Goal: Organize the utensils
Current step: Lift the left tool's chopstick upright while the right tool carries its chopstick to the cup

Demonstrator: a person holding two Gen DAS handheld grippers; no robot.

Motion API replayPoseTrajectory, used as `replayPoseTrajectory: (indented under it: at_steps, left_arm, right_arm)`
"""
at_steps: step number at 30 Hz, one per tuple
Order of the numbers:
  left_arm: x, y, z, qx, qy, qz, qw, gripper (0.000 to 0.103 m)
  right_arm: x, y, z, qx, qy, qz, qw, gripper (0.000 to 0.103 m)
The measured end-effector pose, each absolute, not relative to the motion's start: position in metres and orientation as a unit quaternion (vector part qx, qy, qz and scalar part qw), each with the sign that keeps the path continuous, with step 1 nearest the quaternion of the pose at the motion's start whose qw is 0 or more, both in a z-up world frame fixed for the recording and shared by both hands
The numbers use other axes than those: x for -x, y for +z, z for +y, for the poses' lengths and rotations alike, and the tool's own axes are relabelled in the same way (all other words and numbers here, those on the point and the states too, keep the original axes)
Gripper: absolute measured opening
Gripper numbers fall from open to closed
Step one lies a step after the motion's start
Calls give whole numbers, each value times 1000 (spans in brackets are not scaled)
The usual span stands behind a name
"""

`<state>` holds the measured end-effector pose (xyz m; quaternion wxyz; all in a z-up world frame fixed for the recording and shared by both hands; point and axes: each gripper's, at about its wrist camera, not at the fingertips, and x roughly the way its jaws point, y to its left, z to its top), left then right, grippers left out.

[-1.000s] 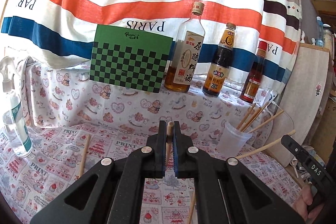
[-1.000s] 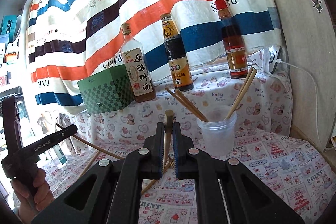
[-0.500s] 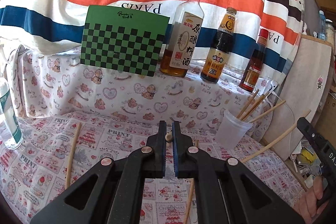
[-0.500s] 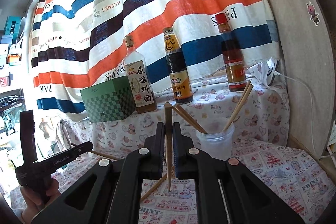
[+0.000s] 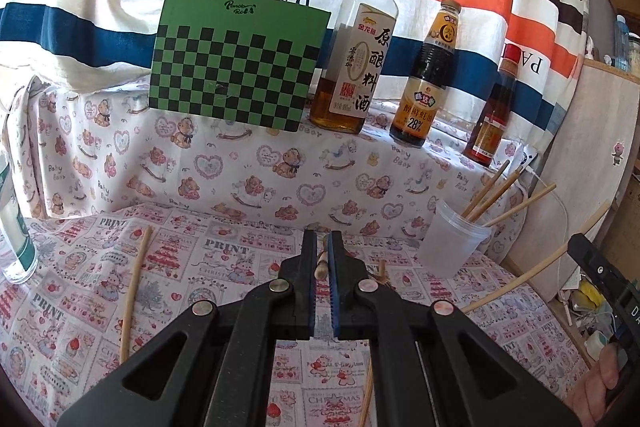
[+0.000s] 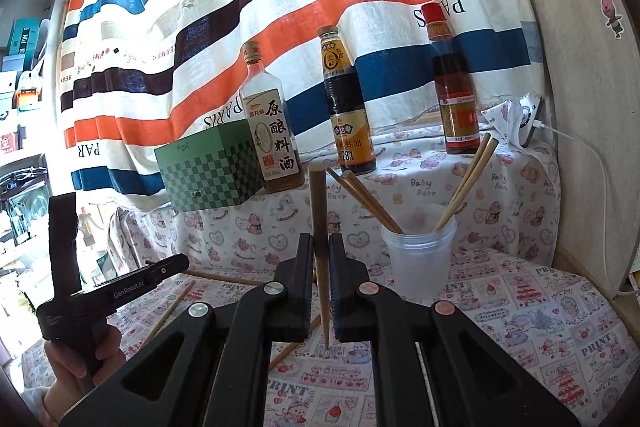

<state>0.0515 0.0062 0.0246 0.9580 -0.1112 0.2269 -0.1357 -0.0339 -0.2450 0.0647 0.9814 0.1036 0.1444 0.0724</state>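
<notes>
Both tools are clamped on chopsticks: right tool (image 6: pixel 320 259) holds one (image 6: pixel 319 211) upright beside the cup (image 6: pixel 418 251); left tool (image 5: pixel 320 259) grips another's tip (image 5: pixel 321 267), low centre.

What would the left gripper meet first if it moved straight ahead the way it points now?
Probably the printed tablecloth just ahead of the left gripper, since it points slightly downward; depth is unclear.
</notes>
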Motion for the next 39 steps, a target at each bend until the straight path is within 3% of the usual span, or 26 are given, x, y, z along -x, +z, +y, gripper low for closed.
replayPoseTrajectory:
  at_steps: [22, 39]
  left_arm:
    - [-17, 75, 31, 144, -137, 129, 971, 4]
    - [-42, 174, -44, 143, -167, 63, 974, 4]
  right_arm:
    - [51, 84, -257, -108, 70, 87, 988, 8]
    - [14, 155, -339, -142, 19, 41, 989, 8]
